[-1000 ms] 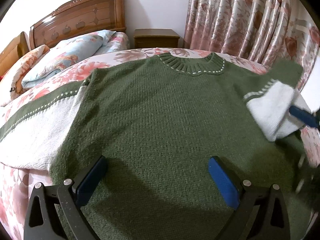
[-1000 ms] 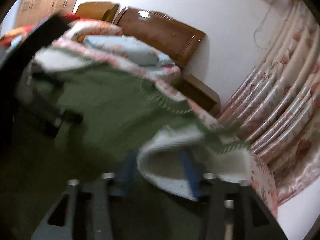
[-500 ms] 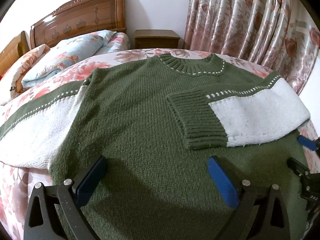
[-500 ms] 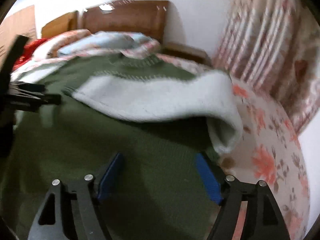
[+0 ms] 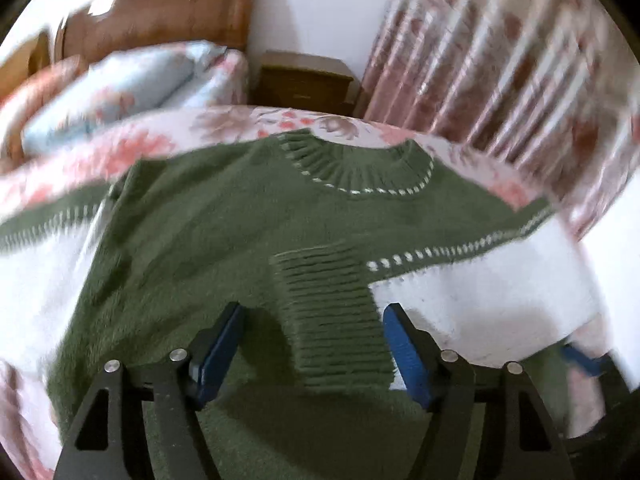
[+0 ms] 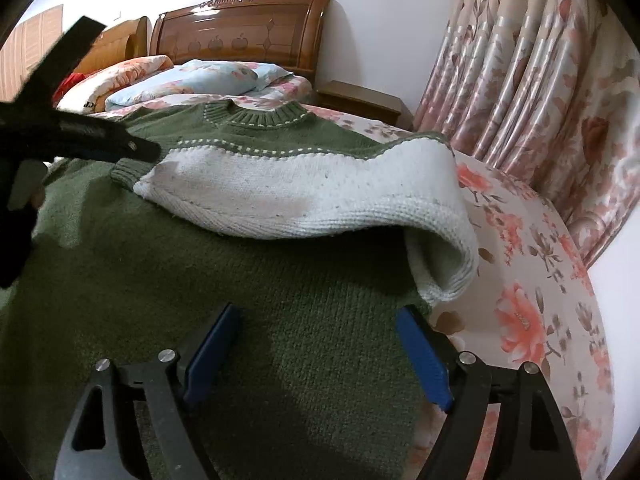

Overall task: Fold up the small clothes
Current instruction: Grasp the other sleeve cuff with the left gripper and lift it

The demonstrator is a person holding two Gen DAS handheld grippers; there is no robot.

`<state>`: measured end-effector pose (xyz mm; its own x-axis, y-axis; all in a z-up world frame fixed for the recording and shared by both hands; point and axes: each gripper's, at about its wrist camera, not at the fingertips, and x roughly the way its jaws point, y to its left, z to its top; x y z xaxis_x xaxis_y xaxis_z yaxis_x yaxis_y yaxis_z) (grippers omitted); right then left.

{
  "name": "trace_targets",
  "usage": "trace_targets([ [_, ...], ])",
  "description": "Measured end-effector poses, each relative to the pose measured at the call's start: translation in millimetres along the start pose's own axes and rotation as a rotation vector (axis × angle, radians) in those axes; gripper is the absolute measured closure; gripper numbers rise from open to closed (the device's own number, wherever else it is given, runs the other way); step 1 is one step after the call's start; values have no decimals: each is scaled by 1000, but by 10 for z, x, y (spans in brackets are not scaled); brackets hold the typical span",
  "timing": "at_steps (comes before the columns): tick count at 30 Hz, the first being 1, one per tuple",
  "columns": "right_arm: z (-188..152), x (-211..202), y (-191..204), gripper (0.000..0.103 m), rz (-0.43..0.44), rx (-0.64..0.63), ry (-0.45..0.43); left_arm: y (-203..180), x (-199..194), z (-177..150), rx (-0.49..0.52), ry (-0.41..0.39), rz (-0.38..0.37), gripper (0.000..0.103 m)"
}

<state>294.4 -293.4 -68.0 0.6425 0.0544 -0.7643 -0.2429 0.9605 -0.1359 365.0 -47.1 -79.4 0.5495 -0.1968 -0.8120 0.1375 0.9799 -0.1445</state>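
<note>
Folded sleeve blocks the sweater middle; bedspread clear.

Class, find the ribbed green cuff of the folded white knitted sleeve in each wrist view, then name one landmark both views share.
Left wrist view: ribbed green cuff sits low centre, between the left claw's blue pads.
Right wrist view: the cuff lies at middle left, under the other claw's dark tip.
Shared landmark: the sweater's ribbed green collar.

You have almost nothing to read here. In the right wrist view, a dark mark that may be a letter or two sits on the low edge of the floral quilt at the far left, too small and cut off to make out. The left wrist view is blurred and shows no lettering.
</note>
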Motion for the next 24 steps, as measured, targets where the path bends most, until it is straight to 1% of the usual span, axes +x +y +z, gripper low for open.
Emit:
trace_targets([
  [1,-2,-1,5,0,-2,-1,0,-102,-7,-20,48,-18,10,70],
  [2,0,3,6,0,-4,-2,-1,-141,-21,-24,62,-20,2,83],
  [4,-6,-10,20,0,-18,-9,-6,-189,-99,15,73,-39,-2,84],
  [6,-15,-32,37,0,-46,-18,-15,-150,-280,87,68,-109,-3,84],
  [7,-20,-39,39,0,-59,-20,-18,-91,-358,129,43,-136,-3,85],
  [9,-23,-41,23,0,-60,-13,-17,150,-513,219,-52,-180,-22,85],
  [10,-23,-40,7,0,-59,-7,-15,268,-541,242,-89,-183,-32,85],
  [12,-25,-39,-12,0,-54,0,-13,517,-538,233,-139,-179,-25,85],
  [13,-26,-40,-18,0,-52,1,-13,594,-501,197,-145,-167,-20,84],
  [15,-26,-40,-26,0,-50,1,-12,708,-351,96,-147,-117,-2,84],
  [17,-27,-40,-33,0,-48,4,-11,750,-180,-40,-144,-71,-7,83],
  [18,-28,-40,-40,0,-46,7,-10,765,-154,-120,-142,-99,-24,82],
  [19,-30,-39,-48,0,-43,11,-8,777,-173,-149,-152,-102,-46,82],
  [20,-27,-40,-51,0,-42,12,-7,811,-190,-181,-168,-103,-76,80],
  [21,-30,-40,-58,0,-41,14,-8,865,-192,-197,-196,-107,-117,75],
  [24,-39,-41,-79,0,-32,30,-8,973,-213,-240,-245,-124,-159,75],
])
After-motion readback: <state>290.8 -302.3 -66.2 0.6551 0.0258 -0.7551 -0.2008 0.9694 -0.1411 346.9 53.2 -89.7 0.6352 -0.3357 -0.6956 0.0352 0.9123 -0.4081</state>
